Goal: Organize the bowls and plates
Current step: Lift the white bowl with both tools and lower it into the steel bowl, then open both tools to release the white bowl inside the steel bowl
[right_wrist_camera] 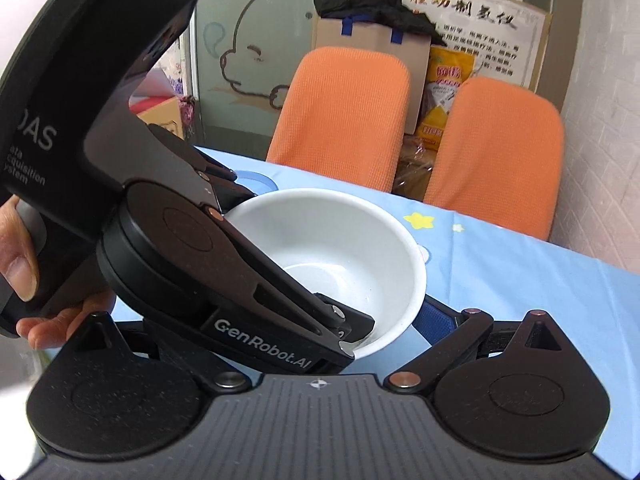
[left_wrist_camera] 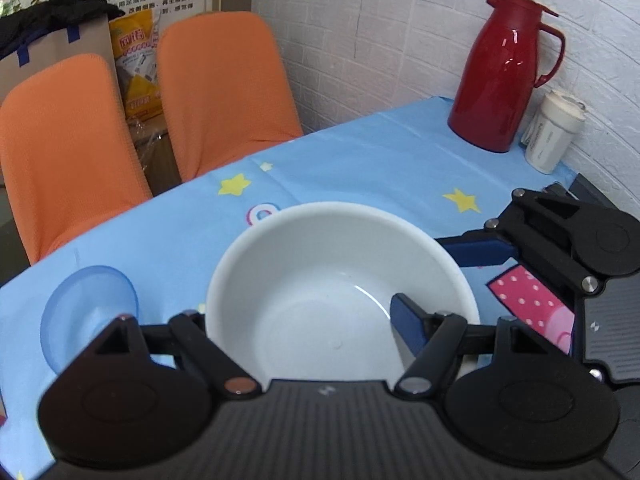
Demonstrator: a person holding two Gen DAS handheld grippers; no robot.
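Observation:
A white bowl (left_wrist_camera: 320, 288) stands on the blue star-print tablecloth (left_wrist_camera: 360, 160), and it shows in the right wrist view (right_wrist_camera: 340, 248) too. My left gripper (left_wrist_camera: 304, 332) is at its near rim, with one blue finger (left_wrist_camera: 408, 324) inside the bowl and the other outside and hidden; I cannot see whether it pinches the wall. My right gripper (right_wrist_camera: 280, 320) sits at the bowl's right side; one blue finger (right_wrist_camera: 436, 316) lies outside the wall, the other is hidden behind the left gripper's body (right_wrist_camera: 180, 240). A translucent blue bowl (left_wrist_camera: 88, 312) lies left of the white one.
A red thermos jug (left_wrist_camera: 504, 72) and a white cup (left_wrist_camera: 552, 132) stand at the table's far right by the brick wall. Two orange chairs (left_wrist_camera: 224, 92) stand along the far edge. A pink patterned patch (left_wrist_camera: 532, 304) is printed on the cloth.

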